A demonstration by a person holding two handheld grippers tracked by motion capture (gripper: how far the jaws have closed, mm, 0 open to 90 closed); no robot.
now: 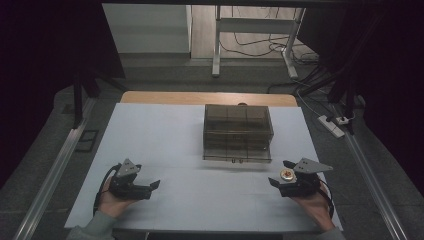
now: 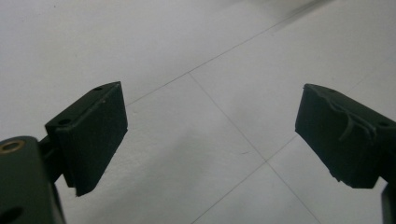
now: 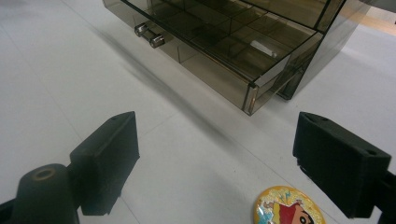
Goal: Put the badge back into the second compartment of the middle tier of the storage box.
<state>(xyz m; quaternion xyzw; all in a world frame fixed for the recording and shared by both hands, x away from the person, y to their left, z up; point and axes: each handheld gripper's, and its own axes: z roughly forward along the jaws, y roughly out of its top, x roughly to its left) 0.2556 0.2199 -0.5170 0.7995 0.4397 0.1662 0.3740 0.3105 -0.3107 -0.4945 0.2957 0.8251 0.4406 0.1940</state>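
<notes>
The round badge [image 3: 289, 207] near the wide open right gripper [image 1: 286, 174] looks light, flat and slippery, so its thin rim is probably the best grip.

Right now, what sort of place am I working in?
Probably a lab recording bench: a white-covered table hemmed by dark curtains, a power strip and loose cables on the floor behind.

I see two black handheld units: the left gripper [image 1: 148, 188] and the right gripper [image 1: 281, 174]. Each carries a grey three-cornered plate, a trailing black cable and blocky matte jaws with screw holes. Grey-green sleeve cuffs [image 1: 95, 225] cover both wrists.
</notes>
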